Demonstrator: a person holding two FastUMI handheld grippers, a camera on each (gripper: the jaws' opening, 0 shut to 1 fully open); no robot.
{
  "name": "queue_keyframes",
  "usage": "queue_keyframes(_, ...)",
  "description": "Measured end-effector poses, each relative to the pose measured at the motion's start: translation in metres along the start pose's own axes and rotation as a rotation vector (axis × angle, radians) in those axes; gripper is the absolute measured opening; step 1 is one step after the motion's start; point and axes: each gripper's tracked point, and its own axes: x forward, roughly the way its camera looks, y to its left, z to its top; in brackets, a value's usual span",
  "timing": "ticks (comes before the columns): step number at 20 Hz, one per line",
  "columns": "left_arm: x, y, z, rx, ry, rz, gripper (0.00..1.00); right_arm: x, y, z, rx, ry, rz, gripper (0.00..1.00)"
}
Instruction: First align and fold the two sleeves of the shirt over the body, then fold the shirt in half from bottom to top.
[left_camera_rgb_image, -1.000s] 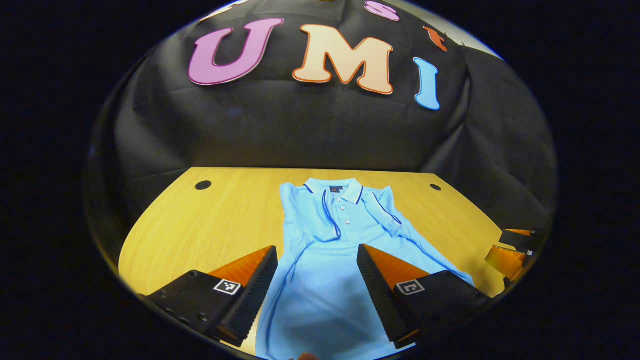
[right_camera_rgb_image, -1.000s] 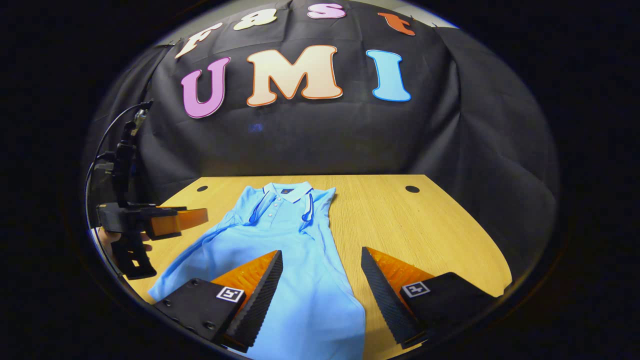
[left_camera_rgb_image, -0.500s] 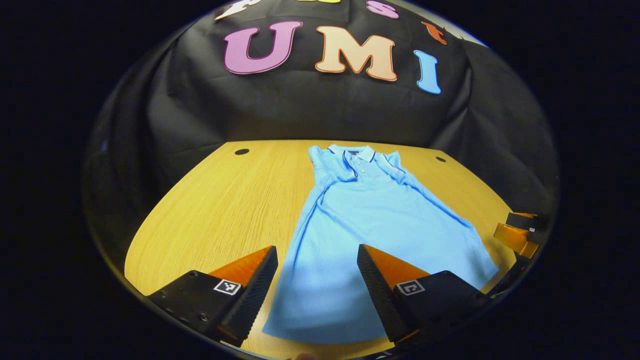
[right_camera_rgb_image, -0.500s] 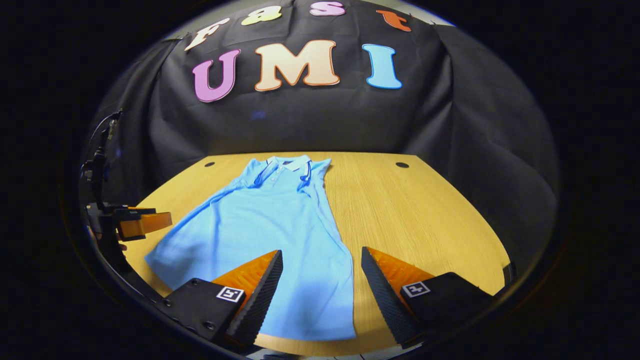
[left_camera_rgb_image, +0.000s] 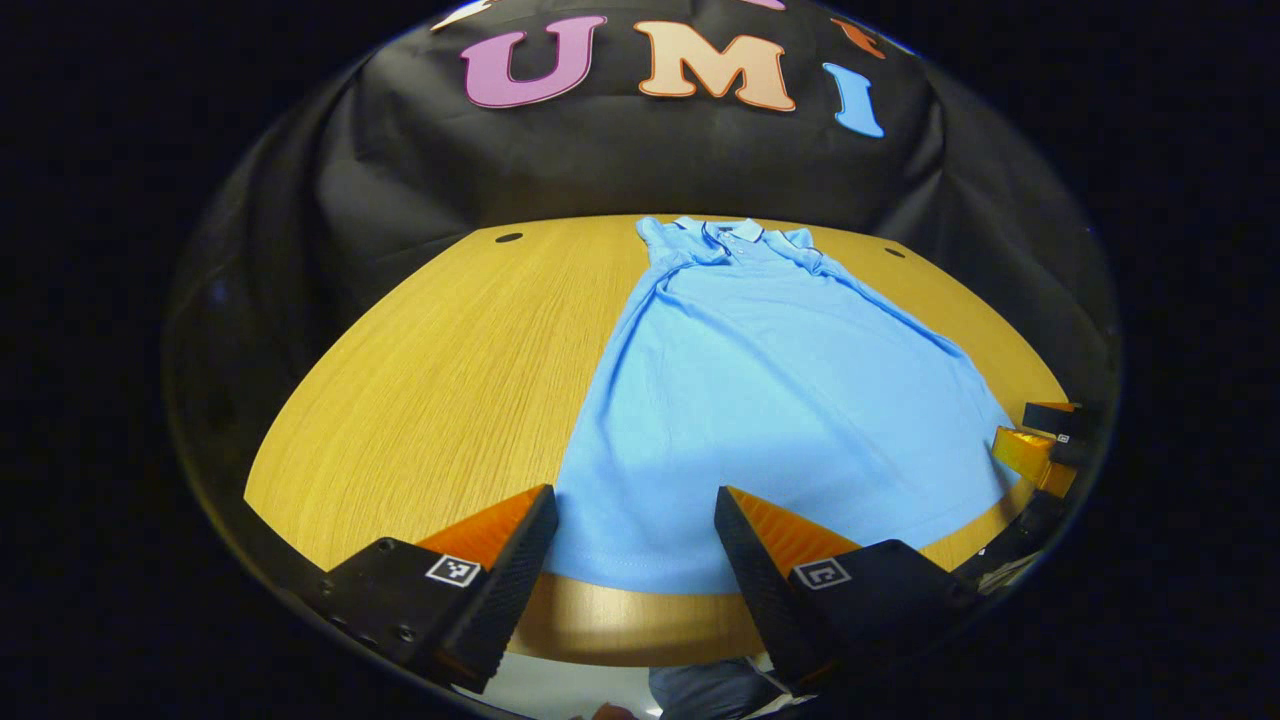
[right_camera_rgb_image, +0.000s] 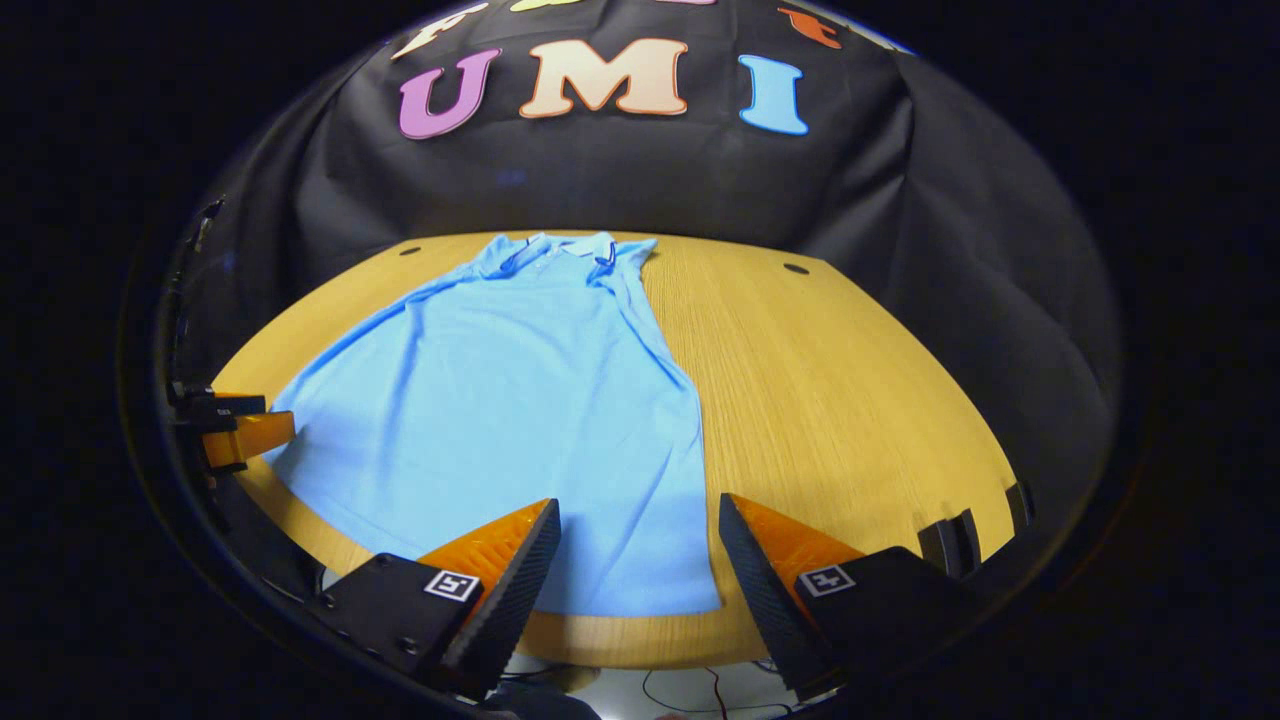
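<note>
Apart from the wall's letters, no words, brand names or numbers can be read here. The left hand-held gripper (left_camera_rgb_image: 632, 550) carries a small square black-and-white marker tag on each finger, low in the left gripper view; these are coded patterns, not text. The right hand-held gripper (right_camera_rgb_image: 635, 560) bears the same kind of tags, low in the right gripper view. The shirt (left_camera_rgb_image: 770, 400) has a tiny patch at its collar, upper middle of the frame, too small to read.
</note>
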Motion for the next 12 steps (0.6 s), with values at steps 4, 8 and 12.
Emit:
queue_keyframes(4,0.001,-0.004,-0.003,-0.014,0.000,-0.012,0.98,0.005,0.009,0.003,0.091,0.003,0.036,0.96)
queue_keyframes(8,0.003,-0.029,-0.001,-0.011,-0.015,-0.063,0.55,0.004,0.037,0.002,0.036,0.008,0.128,0.47)
queue_keyframes(12,0.003,-0.036,0.002,-0.138,0.032,-0.076,0.00,0.003,0.054,0.003,0.055,0.036,0.159,0.03)
